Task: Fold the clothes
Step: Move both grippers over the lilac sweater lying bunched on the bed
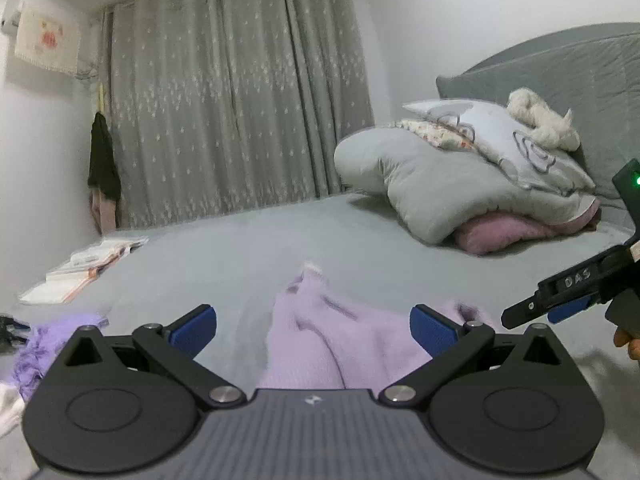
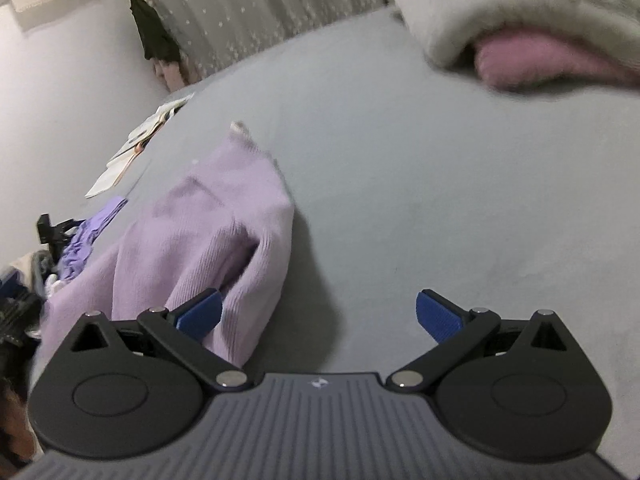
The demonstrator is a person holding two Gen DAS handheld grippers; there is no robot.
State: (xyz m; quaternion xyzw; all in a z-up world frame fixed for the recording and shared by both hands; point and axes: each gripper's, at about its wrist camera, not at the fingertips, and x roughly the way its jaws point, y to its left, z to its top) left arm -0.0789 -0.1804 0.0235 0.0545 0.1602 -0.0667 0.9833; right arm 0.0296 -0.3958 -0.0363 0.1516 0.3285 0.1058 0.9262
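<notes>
1. Lilac knit sweater [image 2: 208,236] lies rumpled on the grey bed sheet [image 2: 400,160], near the bed's close edge. Ribbed, soft, slack; one end bears a pale cuff or hem [image 2: 240,127] pointing toward the curtain [image 1: 240,100].
2. Left gripper [image 1: 314,326]: blue pads spread wide, nothing between them. The sweater sits directly ahead and below, its long axis running away from the gripper toward the far side of the bed.
3. Right gripper [image 2: 318,314]: jaws likewise spread, empty. The sweater lies to its left; its left pad is at the garment's near, raised fold, though contact cannot be told. Bare sheet fills the rest of its view.
4. Judgement: the left gripper is centred over the garment, the right sits off its right edge. Whether the garment is partly folded or merely bunched cannot be settled; folds are uneven, with a loose hump at the right side.
5. Knit will drape and stretch; a pinch on a single layer may drag the others.
6. Surroundings: a second purple garment [image 1: 44,344] at left, open books [image 1: 80,268] farther left, heaped grey quilt [image 1: 420,184] over a pink blanket [image 1: 504,232] at the headboard end.
</notes>
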